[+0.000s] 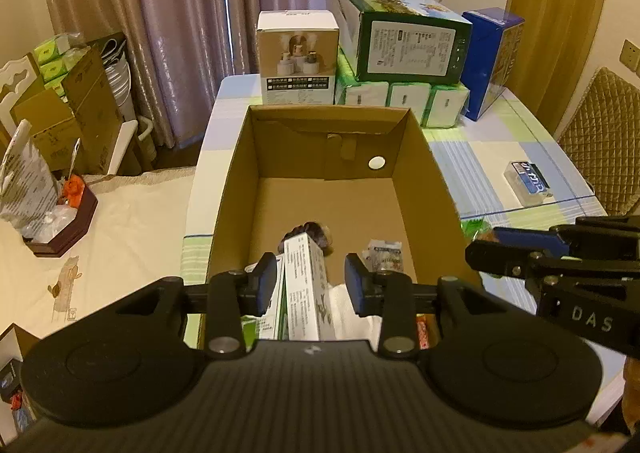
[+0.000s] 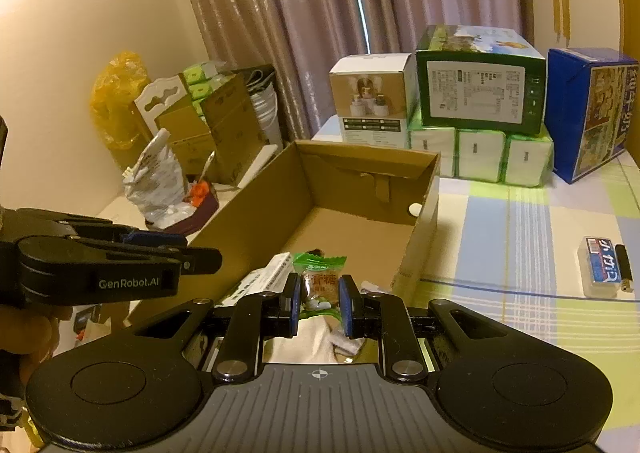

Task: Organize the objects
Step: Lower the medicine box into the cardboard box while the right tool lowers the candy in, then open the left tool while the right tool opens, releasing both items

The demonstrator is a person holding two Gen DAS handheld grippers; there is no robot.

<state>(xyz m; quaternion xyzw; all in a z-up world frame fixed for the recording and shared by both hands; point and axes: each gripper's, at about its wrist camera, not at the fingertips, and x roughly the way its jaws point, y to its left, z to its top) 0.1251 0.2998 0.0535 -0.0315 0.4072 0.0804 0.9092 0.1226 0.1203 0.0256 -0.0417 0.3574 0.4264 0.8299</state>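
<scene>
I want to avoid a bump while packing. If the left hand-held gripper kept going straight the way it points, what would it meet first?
Probably the white carton already lying between the open fingers of the left hand-held gripper, inside the cardboard box. Beyond it comes the dark item, then the box's far wall; depth is uncertain.

Mauve curtains [image 1: 160,13], cream wall [image 2: 80,33], possibly quilted chair [image 1: 600,141]
</scene>
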